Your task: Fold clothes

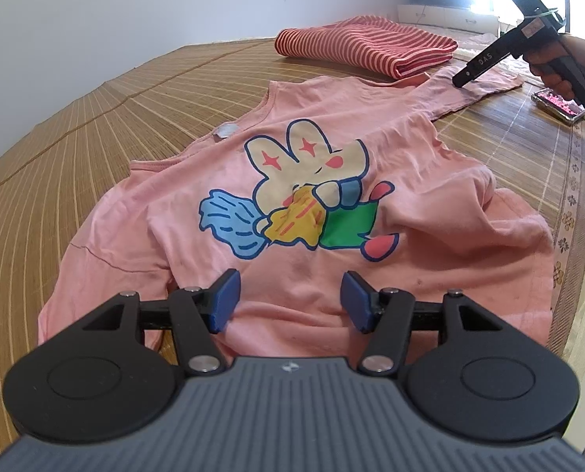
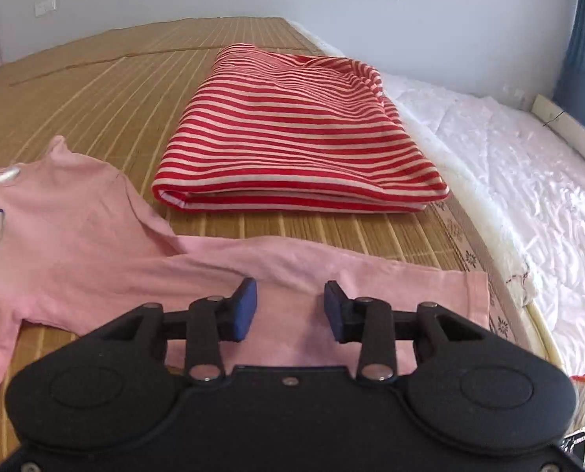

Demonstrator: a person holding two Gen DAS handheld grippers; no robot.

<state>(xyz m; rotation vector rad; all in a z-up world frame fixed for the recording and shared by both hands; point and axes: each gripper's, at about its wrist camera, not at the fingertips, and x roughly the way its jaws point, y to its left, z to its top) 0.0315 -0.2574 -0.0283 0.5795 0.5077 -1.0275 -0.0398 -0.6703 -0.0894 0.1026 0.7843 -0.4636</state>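
Note:
A pink long-sleeved shirt (image 1: 292, 157) with a cartoon rabbit print lies face up and rumpled on a bamboo mat (image 1: 96, 118). My left gripper (image 1: 290, 301) is open just above the shirt's lower body, holding nothing. My right gripper (image 2: 290, 306) is open over the shirt's outstretched sleeve (image 2: 332, 271), near the cuff, holding nothing. In the left wrist view the right gripper (image 1: 463, 78) shows at the far right over that sleeve. A folded red-and-white striped garment (image 2: 292, 133) lies beyond the sleeve.
The bamboo mat (image 2: 96, 90) covers a bed; a white quilted mattress (image 2: 528, 196) lies bare to the right. A small case with pink contents (image 1: 558, 104) sits near the mat's right edge. A wall runs behind the bed.

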